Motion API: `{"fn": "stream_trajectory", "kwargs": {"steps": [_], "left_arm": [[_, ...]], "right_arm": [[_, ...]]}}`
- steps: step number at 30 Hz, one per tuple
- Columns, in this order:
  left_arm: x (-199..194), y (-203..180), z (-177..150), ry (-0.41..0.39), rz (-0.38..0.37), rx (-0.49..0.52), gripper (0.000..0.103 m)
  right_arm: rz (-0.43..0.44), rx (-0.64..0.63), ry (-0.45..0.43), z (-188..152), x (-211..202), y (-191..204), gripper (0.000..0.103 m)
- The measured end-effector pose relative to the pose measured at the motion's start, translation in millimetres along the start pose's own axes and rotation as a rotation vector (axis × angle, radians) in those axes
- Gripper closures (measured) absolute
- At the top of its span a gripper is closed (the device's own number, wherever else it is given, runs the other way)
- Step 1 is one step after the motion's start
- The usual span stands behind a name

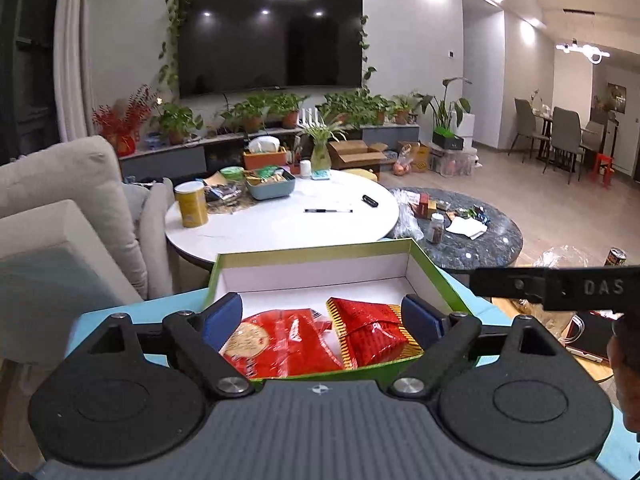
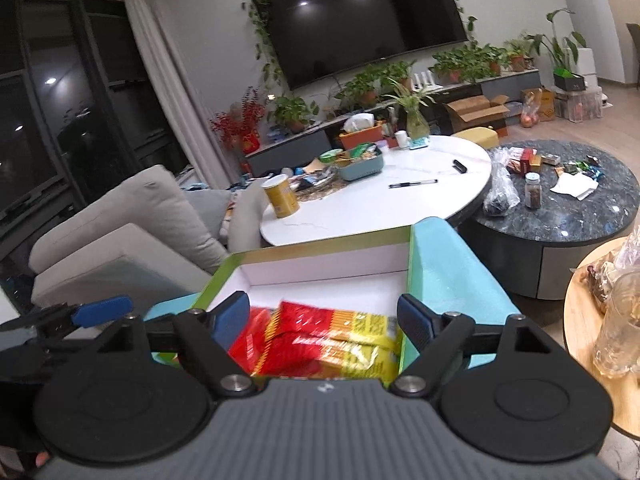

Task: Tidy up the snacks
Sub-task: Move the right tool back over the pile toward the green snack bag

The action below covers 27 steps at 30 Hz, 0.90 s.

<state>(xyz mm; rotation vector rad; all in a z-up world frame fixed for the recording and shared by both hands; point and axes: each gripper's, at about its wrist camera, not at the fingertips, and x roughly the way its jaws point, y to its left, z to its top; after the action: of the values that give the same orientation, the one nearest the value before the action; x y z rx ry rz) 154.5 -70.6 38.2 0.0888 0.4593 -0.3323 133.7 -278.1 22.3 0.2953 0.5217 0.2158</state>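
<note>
A green box (image 1: 434, 268) with a white inside sits on a light blue surface (image 1: 180, 300) just ahead. A red cookie packet (image 1: 280, 340) and a red and gold packet (image 1: 372, 328) lie in it. My left gripper (image 1: 322, 314) is open above the box's near side, empty. In the right wrist view, the same box (image 2: 320, 242) holds the red packet (image 2: 244, 344) and a blurred red and yellow packet (image 2: 340, 340). My right gripper (image 2: 322, 320) is open over them, empty.
A white round table (image 1: 280, 224) beyond the box carries a yellow can (image 1: 192, 204), a blue tray (image 1: 270, 188) of snacks and a pen (image 1: 328, 211). A dark marble table (image 2: 580, 216) with snacks stands right. A sofa (image 1: 60, 208) is left, a wooden table (image 2: 600, 320) far right.
</note>
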Motion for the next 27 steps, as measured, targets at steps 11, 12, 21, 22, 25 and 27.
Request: {"fn": "stream_trajectory", "kwargs": {"steps": [11, 12, 21, 22, 25, 27], "left_arm": [[-61, 32, -31, -0.01, 0.056, -0.075, 0.014], [-67, 35, -36, -0.009, 0.06, -0.081, 0.014], [-101, 53, -77, 0.029, 0.108, -0.114, 0.012], [-103, 54, -80, 0.034, 0.11, -0.117, 0.012], [-111, 62, -90, 0.044, 0.14, -0.129, 0.012], [-118, 68, -98, 0.05, 0.158, -0.147, 0.012]], "right_arm": [[0.056, -0.061, 0.026, -22, -34, 35, 0.038], [0.058, -0.066, 0.032, -25, -35, 38, 0.038], [0.094, -0.085, 0.084, -51, -39, 61, 0.038], [0.096, -0.089, 0.089, -55, -39, 63, 0.038], [0.107, -0.096, 0.101, -66, -45, 70, 0.038], [0.108, -0.097, 0.114, -71, -46, 72, 0.038]]}}
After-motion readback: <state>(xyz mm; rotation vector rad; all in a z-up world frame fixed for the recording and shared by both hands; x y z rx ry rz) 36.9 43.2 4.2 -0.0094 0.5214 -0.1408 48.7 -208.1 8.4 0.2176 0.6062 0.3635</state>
